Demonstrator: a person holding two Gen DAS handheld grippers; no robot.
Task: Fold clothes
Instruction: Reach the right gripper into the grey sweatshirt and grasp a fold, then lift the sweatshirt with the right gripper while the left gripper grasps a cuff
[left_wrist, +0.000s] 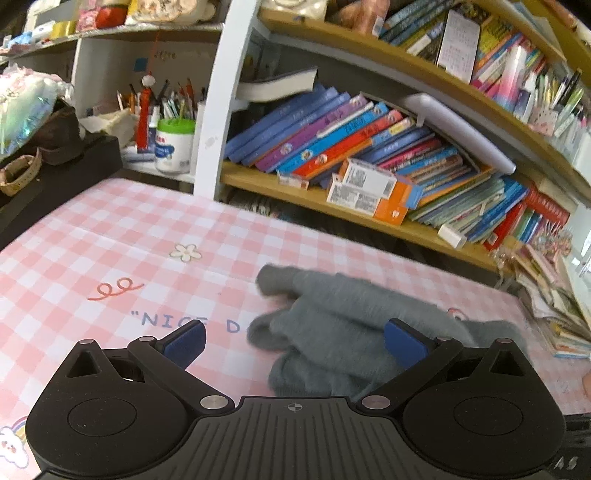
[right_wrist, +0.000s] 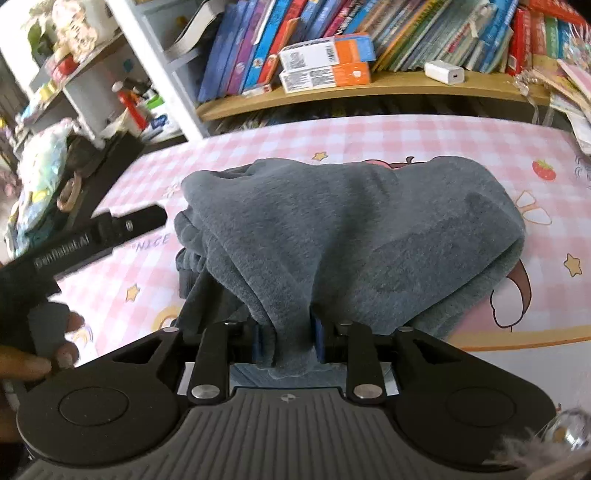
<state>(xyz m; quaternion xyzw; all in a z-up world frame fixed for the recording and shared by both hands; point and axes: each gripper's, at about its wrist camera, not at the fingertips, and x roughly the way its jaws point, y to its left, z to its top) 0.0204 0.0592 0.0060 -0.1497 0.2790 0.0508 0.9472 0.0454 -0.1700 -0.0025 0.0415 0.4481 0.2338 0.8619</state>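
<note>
A grey fleece garment (right_wrist: 351, 240) lies bunched on the pink checked tablecloth (right_wrist: 406, 140). My right gripper (right_wrist: 290, 339) is shut on a fold of the garment's near edge and lifts it, so the cloth drapes away from the blue pads. In the left wrist view the garment (left_wrist: 332, 332) lies crumpled ahead and to the right. My left gripper (left_wrist: 293, 341) is open and empty above the tablecloth (left_wrist: 110, 251), its right finger over the garment's edge. The left gripper also shows in the right wrist view (right_wrist: 144, 221) at the left, held by a gloved hand.
A bookshelf (left_wrist: 369, 155) full of books stands along the table's far edge. A black box with a small basket (left_wrist: 18, 173) sits at the far left. Stacked papers and books (left_wrist: 554, 314) crowd the right edge. A pen holder and white jar (left_wrist: 173, 144) stand behind the table.
</note>
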